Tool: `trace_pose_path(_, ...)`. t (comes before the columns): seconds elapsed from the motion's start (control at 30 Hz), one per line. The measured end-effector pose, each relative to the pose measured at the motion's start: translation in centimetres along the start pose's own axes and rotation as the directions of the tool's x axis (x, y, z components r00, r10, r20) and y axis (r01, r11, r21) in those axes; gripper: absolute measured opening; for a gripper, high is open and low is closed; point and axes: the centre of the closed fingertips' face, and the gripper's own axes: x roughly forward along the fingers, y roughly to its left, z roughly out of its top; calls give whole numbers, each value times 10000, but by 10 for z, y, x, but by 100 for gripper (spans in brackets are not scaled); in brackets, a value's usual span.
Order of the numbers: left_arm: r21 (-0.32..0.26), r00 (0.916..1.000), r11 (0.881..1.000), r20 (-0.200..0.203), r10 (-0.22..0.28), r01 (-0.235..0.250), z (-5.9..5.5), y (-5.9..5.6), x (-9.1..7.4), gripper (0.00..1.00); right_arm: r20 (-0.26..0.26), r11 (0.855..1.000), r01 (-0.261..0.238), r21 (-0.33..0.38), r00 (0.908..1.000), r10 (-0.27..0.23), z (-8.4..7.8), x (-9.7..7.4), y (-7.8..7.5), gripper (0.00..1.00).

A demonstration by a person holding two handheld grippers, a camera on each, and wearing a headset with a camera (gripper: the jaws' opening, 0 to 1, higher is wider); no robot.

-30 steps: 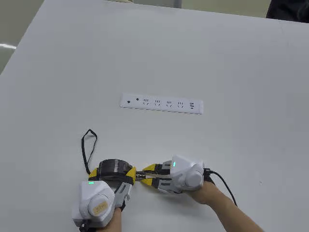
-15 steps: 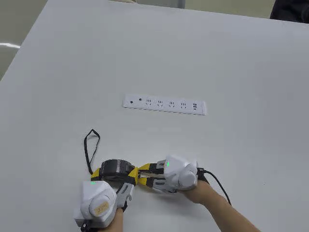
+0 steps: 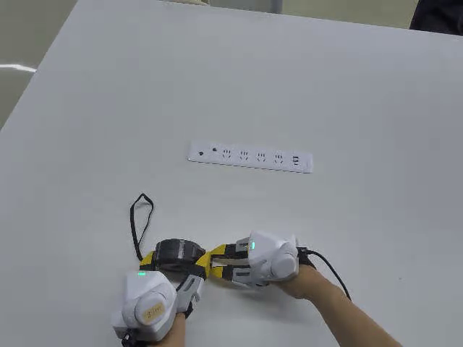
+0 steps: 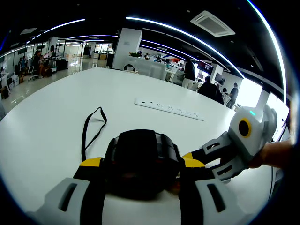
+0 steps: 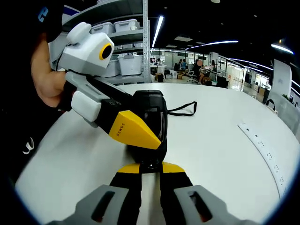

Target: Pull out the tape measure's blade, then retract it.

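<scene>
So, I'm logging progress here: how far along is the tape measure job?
Looks done: the pull-out and most of the retract; a second ago more blade showed between the grippers. In hand: the left hand-held gripper clamps the tape measure, the right hand-held gripper pinches the blade tip at its mouth. Left: releasing the tip.

White power strip [image 3: 250, 157] on a white table [image 3: 362, 87]
It lies flat near the table's middle, sockets up; beyond the table's edge stand shelves [image 5: 143, 47] of lidded bins [image 5: 117, 26]
</scene>
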Motion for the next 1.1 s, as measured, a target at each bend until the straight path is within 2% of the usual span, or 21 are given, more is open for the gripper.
trace_pose_path(0.4, -33, 10000, 10000, -84, -29, 29, -1, 0, 0, 62, -8, 9975, -499, -508, 9988, 500, 0, 0, 1, 14)
trace_pose_path(0.53, -27, 9999, 10000, -124, -36, 35, -3, 1, 2, 63, 36, 9976, -551, -414, 9985, 553, -1, 0, 1, 14)
trace_pose_path(0.73, -165, 9996, 9998, -253, -115, 110, -2, 0, 2, 64, 33, 9986, -446, -299, 9990, 448, 1, 0, 0, 15)
trace_pose_path(0.8, -142, 9994, 9997, -282, -188, 185, -2, 0, 3, 64, 137, 9997, -247, -43, 9996, 248, 2, -2, -4, 19)
trace_pose_path(0.87, 5, 9990, 9996, -345, -272, 272, -3, -1, 2, 65, 220, 9992, -83, 382, 9997, 75, 2, -4, -8, 22)
trace_pose_path(1.1, 558, 9973, 9962, -358, -648, 668, 1, -6, 1, 66, 69, 9989, 44, 469, 10000, -48, -1, -8, -3, 30)
